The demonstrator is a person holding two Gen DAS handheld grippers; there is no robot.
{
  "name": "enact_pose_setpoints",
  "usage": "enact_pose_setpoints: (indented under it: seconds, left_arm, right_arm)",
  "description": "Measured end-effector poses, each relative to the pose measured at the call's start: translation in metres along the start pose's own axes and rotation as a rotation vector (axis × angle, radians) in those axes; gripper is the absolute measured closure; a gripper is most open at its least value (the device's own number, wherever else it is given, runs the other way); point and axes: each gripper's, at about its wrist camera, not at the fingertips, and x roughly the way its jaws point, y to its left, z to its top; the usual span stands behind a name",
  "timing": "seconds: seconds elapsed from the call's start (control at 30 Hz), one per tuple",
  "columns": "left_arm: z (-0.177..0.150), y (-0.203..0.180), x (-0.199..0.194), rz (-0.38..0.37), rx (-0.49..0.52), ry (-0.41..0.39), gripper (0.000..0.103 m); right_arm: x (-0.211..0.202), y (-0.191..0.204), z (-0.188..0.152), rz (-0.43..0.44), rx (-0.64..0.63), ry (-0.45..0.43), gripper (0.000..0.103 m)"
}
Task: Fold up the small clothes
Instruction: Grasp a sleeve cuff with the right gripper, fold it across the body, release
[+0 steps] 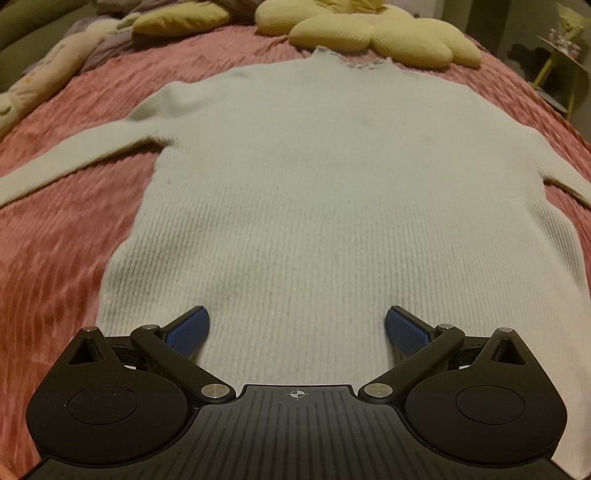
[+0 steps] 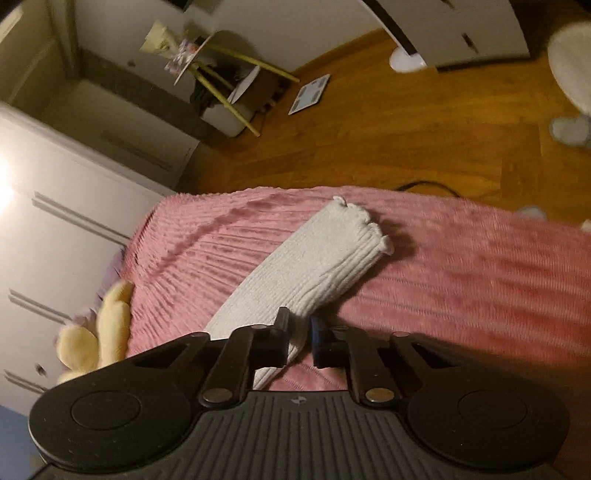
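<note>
A pale ribbed knit sweater (image 1: 314, 177) lies flat, front up, on a pink bedspread (image 1: 55, 229), collar far from me and both sleeves spread out. My left gripper (image 1: 297, 325) is open and empty, just above the sweater's hem near its middle. In the right wrist view my right gripper (image 2: 299, 332) is shut on the sweater's sleeve (image 2: 317, 258), pinching it a little way back from the cuff. The cuff end lies on the pink bedspread (image 2: 461, 277) ahead of the fingers.
Yellow cushions (image 1: 369, 33) lie beyond the sweater's collar; one also shows in the right wrist view (image 2: 99, 332). The bed's edge (image 2: 295, 190) drops to a wooden floor (image 2: 388, 129). White cabinets (image 2: 55, 221) stand at the left and a small yellow-legged table (image 2: 221, 85) beyond.
</note>
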Motion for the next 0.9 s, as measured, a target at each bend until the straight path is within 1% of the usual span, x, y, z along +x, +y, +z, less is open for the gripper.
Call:
enact_pose_setpoints:
  seconds: [0.07,0.13,0.23,0.27,0.33,0.4,0.47,0.5,0.53,0.6,0.63,0.67,0.73,0.83,0.9]
  left_arm:
    - [-0.001,0.002,0.000,-0.016,0.003,-0.009,0.000]
    - [-0.001,0.004,0.002,-0.021,-0.010,-0.006,0.000]
    - [0.003,0.007,0.000,-0.033,-0.017,0.002,0.000]
    - [0.004,0.009,-0.001,-0.041,-0.023,0.000,0.000]
    - [0.007,0.013,-0.005,-0.059,-0.034,-0.017,0.000]
    - [0.010,0.017,-0.009,-0.085,-0.044,-0.038,0.000]
    - [0.014,0.021,-0.011,-0.103,-0.051,-0.043,0.000]
    - [0.015,0.023,-0.012,-0.105,-0.056,-0.045,0.000]
    - [0.015,0.025,-0.014,-0.106,-0.059,-0.047,0.000]
    - [0.014,0.030,-0.017,-0.107,-0.061,-0.048,0.000]
    - [0.013,0.033,-0.017,-0.107,-0.060,-0.046,0.000]
    - [0.011,0.035,-0.018,-0.108,-0.059,-0.043,0.000]
    - [0.008,0.037,-0.017,-0.102,-0.065,-0.036,0.000]
    - [0.005,0.035,-0.015,-0.118,-0.094,-0.026,0.000]
    - [0.004,0.032,-0.015,-0.132,-0.105,-0.018,0.000]
  right_arm:
    - [-0.002,0.015,0.001,-0.033,-0.082,-0.016,0.094]
    - [-0.009,0.035,-0.003,-0.053,-0.177,-0.051,0.095]
    - [-0.017,0.070,-0.015,-0.030,-0.310,-0.087,0.095]
    - [-0.020,0.082,-0.020,-0.020,-0.357,-0.096,0.097]
    - [-0.026,0.112,-0.039,0.018,-0.478,-0.112,0.098]
    - [-0.031,0.145,-0.067,0.065,-0.637,-0.115,0.098]
    - [-0.035,0.175,-0.100,0.153,-0.785,-0.089,0.098]
    - [-0.035,0.186,-0.115,0.203,-0.824,-0.057,0.098]
    - [-0.035,0.190,-0.124,0.223,-0.812,-0.041,0.098]
    - [-0.029,0.187,-0.127,0.203,-0.728,-0.023,0.092]
    - [-0.028,0.179,-0.123,0.186,-0.669,-0.024,0.080]
    - [-0.027,0.169,-0.116,0.171,-0.603,-0.028,0.065]
    - [-0.031,0.141,-0.098,0.116,-0.483,-0.064,0.051]
    - [-0.038,0.099,-0.065,0.006,-0.339,-0.112,0.051]
    - [-0.039,0.074,-0.043,-0.027,-0.236,-0.117,0.051]
